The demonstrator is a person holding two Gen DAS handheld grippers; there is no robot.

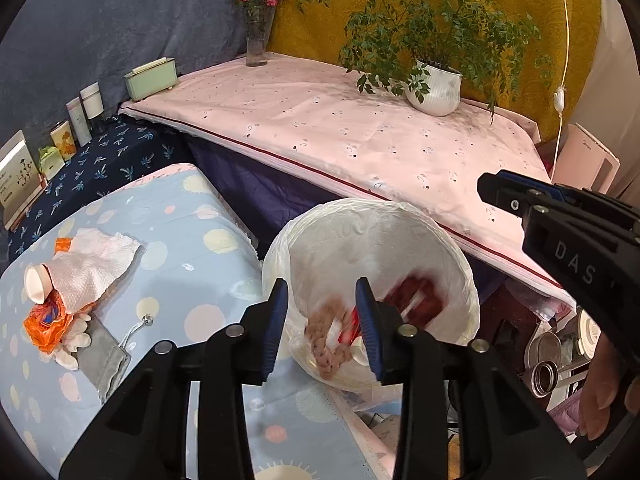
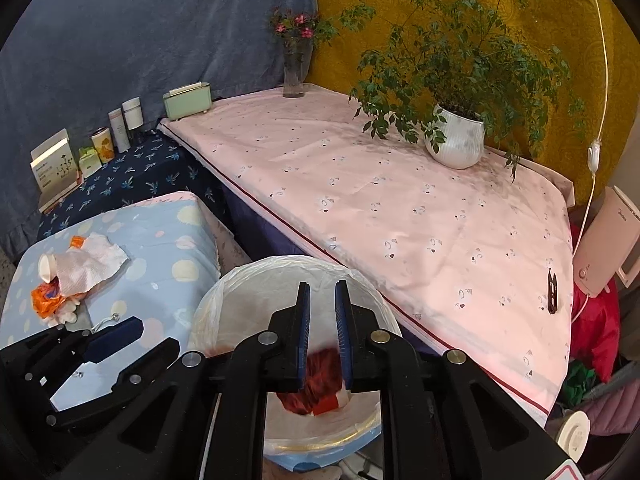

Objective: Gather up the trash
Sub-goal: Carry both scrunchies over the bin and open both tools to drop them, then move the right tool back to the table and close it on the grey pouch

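Trash (image 1: 328, 336) drops past both parted grippers (image 1: 322, 320) (image 2: 323, 326) into the bin (image 1: 460, 248) low in the picture, but may miss.

Black left gripper (image 1: 322, 288) (silver screws), blue-padded jaws.

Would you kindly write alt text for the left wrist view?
The left gripper hangs open over a lined white bin with trash blurred inside. On the blue dotted cloth at left lie a paper towel, cup and orange wrapper.
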